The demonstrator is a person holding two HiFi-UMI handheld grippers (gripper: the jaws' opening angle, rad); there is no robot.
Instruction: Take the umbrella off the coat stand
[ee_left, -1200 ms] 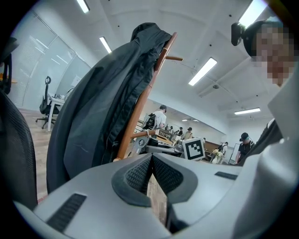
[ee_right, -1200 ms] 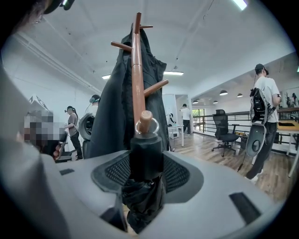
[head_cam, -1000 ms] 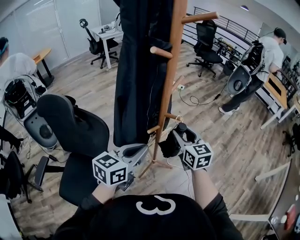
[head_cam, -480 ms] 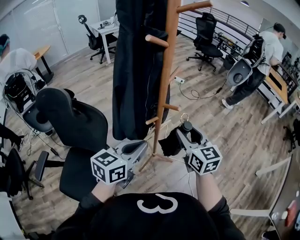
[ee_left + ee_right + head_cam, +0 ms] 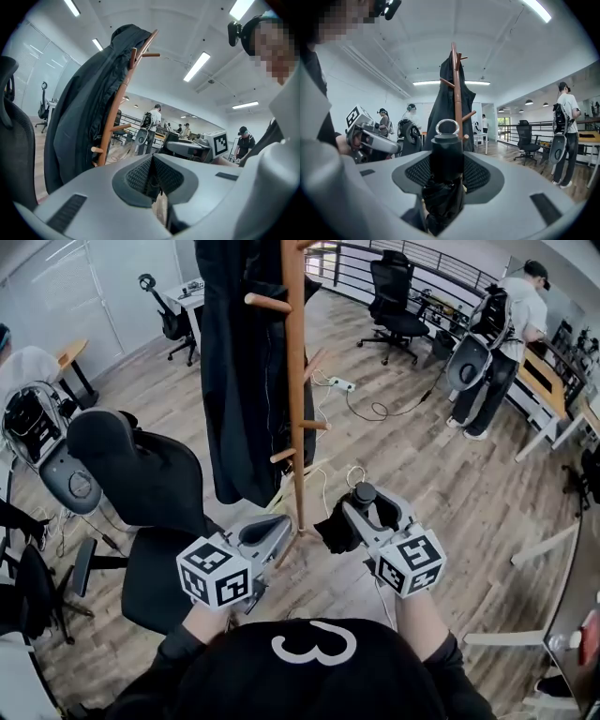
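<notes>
Black umbrella (image 5: 446, 161) clamped in level right gripper (image 5: 366, 507).

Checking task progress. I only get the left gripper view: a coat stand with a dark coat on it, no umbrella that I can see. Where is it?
Observer: In the right hand-held gripper. Its pads are closed on the folded black umbrella.
Operator: Clear of the stand?
Observer: Yes. In the head view it is apart from the coat stand, just to the right of the pole and low down.
Operator: Which end points forward?
Observer: The handle end. The right gripper view shows a metal ring on its tip, facing the stand.
</notes>
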